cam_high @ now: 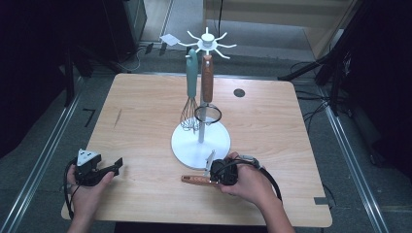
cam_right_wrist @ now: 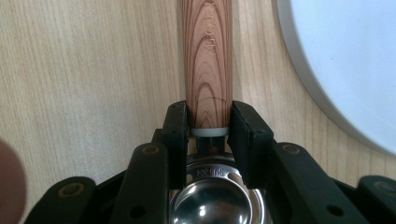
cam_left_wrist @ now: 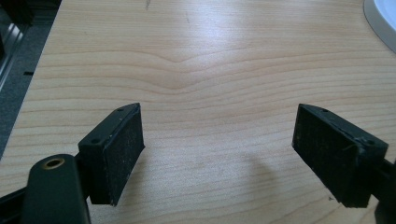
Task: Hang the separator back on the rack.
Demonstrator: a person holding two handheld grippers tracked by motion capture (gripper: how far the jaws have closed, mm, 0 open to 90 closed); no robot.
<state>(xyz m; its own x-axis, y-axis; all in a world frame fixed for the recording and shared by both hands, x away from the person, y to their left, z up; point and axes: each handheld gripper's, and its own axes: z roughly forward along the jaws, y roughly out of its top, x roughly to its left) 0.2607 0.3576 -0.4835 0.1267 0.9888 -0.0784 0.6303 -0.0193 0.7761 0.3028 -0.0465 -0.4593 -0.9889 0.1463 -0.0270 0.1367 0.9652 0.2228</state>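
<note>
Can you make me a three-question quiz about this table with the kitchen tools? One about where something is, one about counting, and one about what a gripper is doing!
1. Where does the wood-handled utensil lie?
A. On the table, in front of the stand's white base
B. Hanging from the stand
C. On the floor

2. How many tools hang from the white stand?
A. None
B. Two
C. Five

3. How do the left gripper's jaws stand?
A. Clamped on a whisk
B. Clamped on a cup
C. Wide apart over bare table

Answers:
1. A: the high view shows it flat on the table, near the base.
2. B: a teal-handled whisk and a wood-handled strainer hang there.
3. C: the left gripper view shows only wood between the pads; the right gripper is the one pressed on the utensil.
</note>
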